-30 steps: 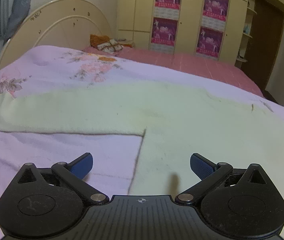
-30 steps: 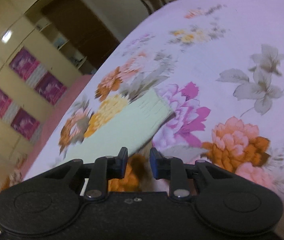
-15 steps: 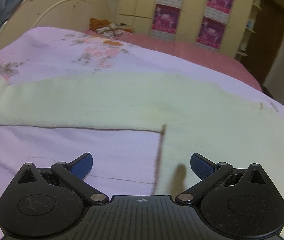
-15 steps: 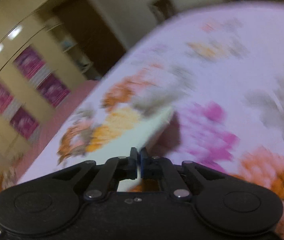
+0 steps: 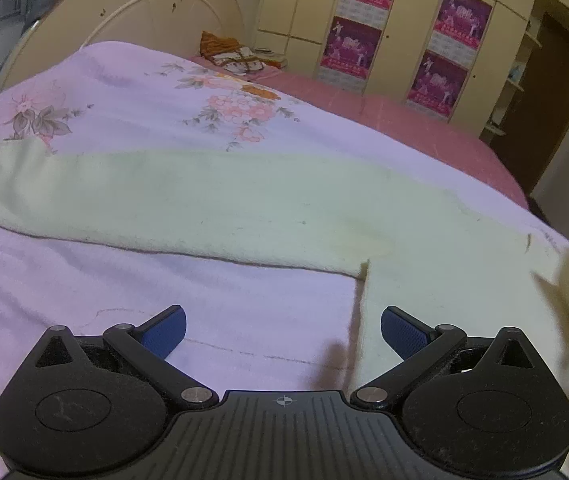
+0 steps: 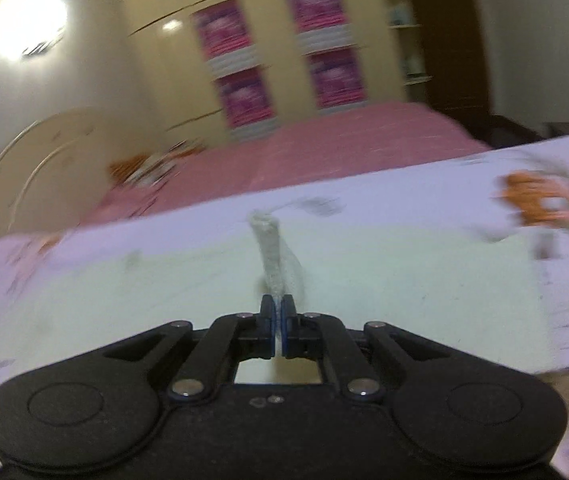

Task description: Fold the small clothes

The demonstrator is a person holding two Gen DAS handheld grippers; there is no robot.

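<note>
Left wrist view: low over the lilac floral bedspread, angled down across the pale green knit garment toward the cream arched headboard. Right wrist view: close above the same garment, blurred, facing the cream wardrobe with magenta posters. Shared: garment, bedspread, headboard, wardrobe.

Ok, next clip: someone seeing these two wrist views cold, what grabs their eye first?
Probably the pale green sweater spread flat across the lilac floral bedsheet, one long sleeve stretching to the left. Next, the right gripper, shut on a strip of that sweater's fabric standing up over the garment, in a blurred picture. The left gripper is open near the armpit corner, holding nothing.
</note>
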